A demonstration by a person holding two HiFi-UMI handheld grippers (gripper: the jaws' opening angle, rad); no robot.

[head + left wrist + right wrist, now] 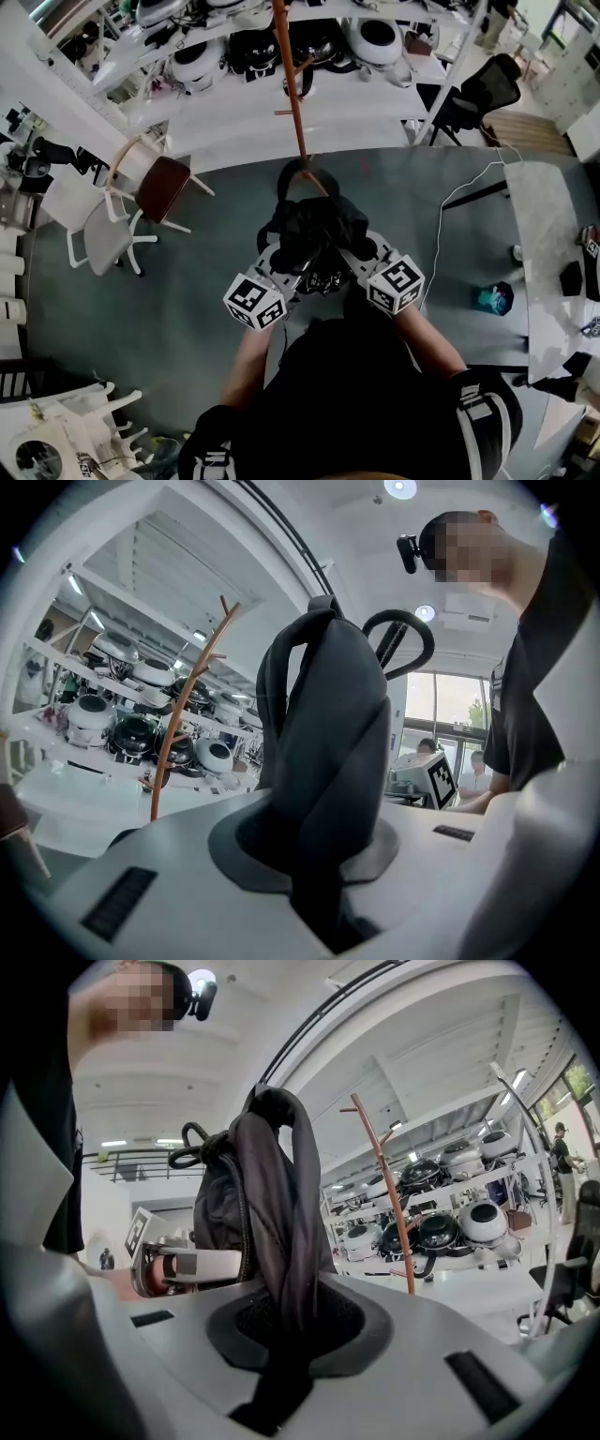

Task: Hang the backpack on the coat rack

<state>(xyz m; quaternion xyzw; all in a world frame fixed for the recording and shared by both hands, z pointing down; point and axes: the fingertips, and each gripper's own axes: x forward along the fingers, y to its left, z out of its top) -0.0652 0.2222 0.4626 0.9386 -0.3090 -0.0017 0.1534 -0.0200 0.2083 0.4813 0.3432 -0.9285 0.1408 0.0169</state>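
The rack [293, 84] is standing just ahead of the bag [314, 230] that the left tool [323, 864] and right tool [281, 1335] are clamping. Shelves [234, 122] are closing off the room right behind it. Open floor [197, 300] is spreading to both sides, with a brown chair [161, 187] and a white chair [98, 234] crowding the left and a desk [548, 234] bounding the right.
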